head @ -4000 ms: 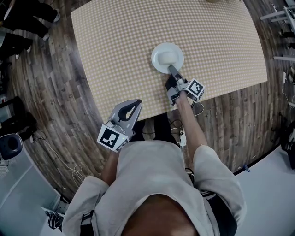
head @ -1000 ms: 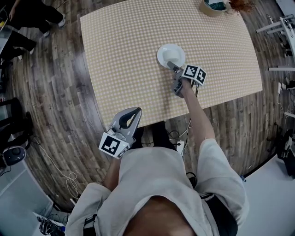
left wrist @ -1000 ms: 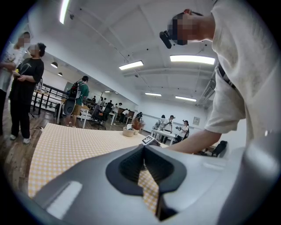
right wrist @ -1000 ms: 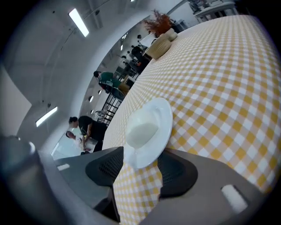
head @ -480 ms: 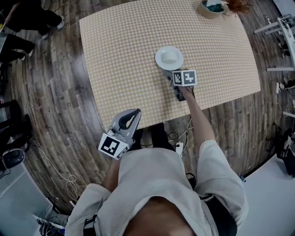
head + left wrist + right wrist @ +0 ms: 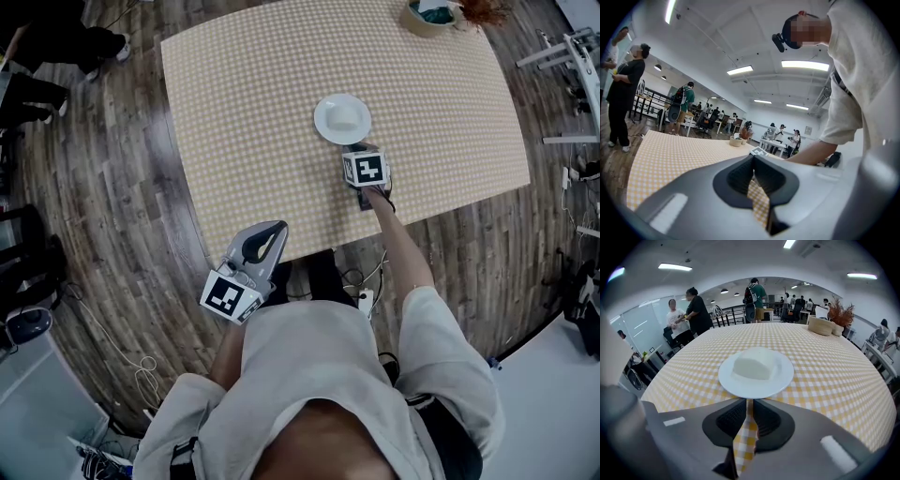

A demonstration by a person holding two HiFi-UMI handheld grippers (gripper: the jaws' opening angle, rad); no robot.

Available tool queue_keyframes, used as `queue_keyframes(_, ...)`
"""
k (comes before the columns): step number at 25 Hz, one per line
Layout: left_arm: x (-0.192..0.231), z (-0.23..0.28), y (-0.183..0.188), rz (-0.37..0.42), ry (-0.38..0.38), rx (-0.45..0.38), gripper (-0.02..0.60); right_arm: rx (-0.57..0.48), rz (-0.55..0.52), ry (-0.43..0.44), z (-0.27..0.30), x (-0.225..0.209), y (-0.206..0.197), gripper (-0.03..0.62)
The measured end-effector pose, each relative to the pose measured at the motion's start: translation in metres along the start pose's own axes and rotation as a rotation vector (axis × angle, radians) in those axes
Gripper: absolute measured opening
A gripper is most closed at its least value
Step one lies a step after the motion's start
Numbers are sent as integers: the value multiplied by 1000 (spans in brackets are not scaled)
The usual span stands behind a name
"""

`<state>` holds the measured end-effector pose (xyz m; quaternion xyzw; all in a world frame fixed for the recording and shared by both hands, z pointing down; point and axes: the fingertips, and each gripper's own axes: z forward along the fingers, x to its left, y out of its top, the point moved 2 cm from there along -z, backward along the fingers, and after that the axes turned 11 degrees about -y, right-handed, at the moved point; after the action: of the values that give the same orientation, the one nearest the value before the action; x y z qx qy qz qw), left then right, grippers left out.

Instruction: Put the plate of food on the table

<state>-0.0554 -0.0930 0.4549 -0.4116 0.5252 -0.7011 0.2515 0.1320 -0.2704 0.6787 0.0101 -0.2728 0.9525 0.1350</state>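
Left gripper (image 6: 274,232): no change from a second ago. I see it level off the table's near-left edge, jaws together, nothing in them; its own view (image 6: 753,161) confirms this.

Round white plate (image 6: 342,119) with its pale white block of food (image 6: 348,116): set flat on the table, a little right of centre, the same spot as a second ago. It is now free, where a second ago the right gripper's jaw lay on its near rim.

Right gripper (image 6: 359,154): it has backed off and sits just on my side of the plate, apart from it. It has rolled, so one face of its marker cube looks up where two showed before. The jaws have just been closing and stand all but together. In its own view (image 6: 749,402) I see only checked cloth through the slit, with the plate (image 6: 756,376) and food (image 6: 755,363) just beyond the tips.

Surface: table under a yellow-and-white checked cloth (image 6: 253,103). At the far right corner are a round tan basket (image 6: 429,14) and a reddish dried plant (image 6: 484,10).

Room: dark wood-plank floor (image 6: 112,216) and ceiling strip lights. People stand past the far left of the table (image 6: 697,310).
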Motion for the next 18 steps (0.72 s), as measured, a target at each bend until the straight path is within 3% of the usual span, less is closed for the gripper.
queue_keyframes(5, 1, 2, 1, -1, -6, -1, 8, 8, -2, -17, -2, -1, -4, 0)
queue_keyframes(18, -22, 18, 5, 29, -46, 7, 8, -100, 34, -15, -46, -10, -25, -2)
